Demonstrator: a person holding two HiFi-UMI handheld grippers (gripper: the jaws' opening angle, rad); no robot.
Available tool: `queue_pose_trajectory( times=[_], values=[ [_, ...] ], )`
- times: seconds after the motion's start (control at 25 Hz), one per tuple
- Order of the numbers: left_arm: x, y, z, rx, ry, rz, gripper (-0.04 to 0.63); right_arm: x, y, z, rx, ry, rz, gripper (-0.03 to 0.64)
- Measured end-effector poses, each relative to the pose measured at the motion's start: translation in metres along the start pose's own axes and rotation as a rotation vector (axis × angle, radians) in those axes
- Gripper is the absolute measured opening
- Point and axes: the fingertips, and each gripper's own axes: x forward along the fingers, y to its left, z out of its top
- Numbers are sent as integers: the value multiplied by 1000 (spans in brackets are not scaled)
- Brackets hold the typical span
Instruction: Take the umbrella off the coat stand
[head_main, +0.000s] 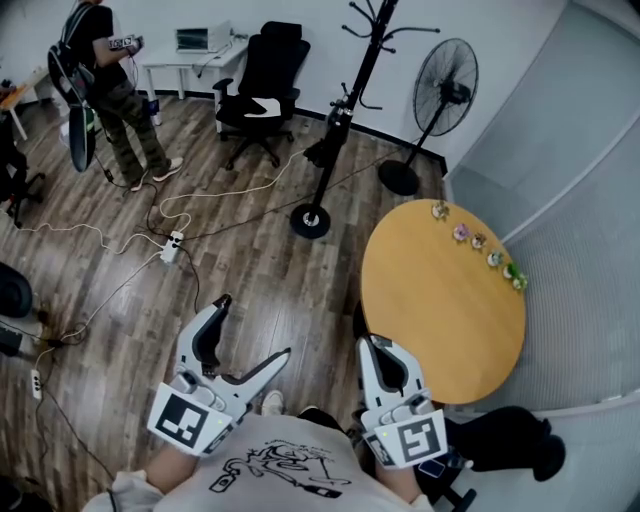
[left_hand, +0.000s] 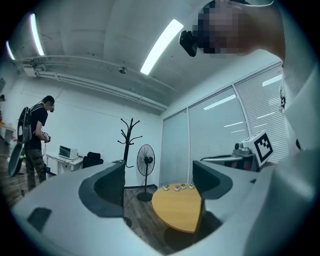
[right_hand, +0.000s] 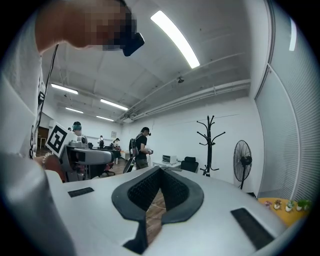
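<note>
The black coat stand (head_main: 345, 110) rises from a round base (head_main: 310, 222) on the wood floor, far ahead of both grippers. A dark bundle (head_main: 328, 148), which may be the folded umbrella, hangs halfway up its pole; I cannot make out its shape. My left gripper (head_main: 253, 328) is low at the front left, jaws spread wide with nothing between them. My right gripper (head_main: 372, 342) is beside the table's near edge, jaws shut and empty. The left gripper view shows the stand (left_hand: 130, 140) beyond that open gripper (left_hand: 159, 182). In the right gripper view the stand (right_hand: 209, 145) is behind the closed gripper (right_hand: 159, 172).
A round wooden table (head_main: 440, 330) with small figurines (head_main: 478, 240) at its far edge stands to the right. A pedestal fan (head_main: 440, 100) is beside the stand, a black office chair (head_main: 262, 80) behind it. Cables and a power strip (head_main: 172, 245) lie on the floor. A person (head_main: 115, 90) stands far left.
</note>
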Motion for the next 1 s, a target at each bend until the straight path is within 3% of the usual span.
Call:
queue_pose_trajectory(
  times=[0.4, 0.8, 1.0],
  values=[
    [-5, 9, -3, -8, 3, 4, 423, 7, 9, -3, 13, 18, 7, 14],
    [26, 16, -11, -34, 0, 6, 413, 22, -19, -14, 7, 21, 14, 14],
    [54, 19, -10, -10, 4, -12, 410, 38, -42, -14, 13, 13, 16, 14]
  ],
)
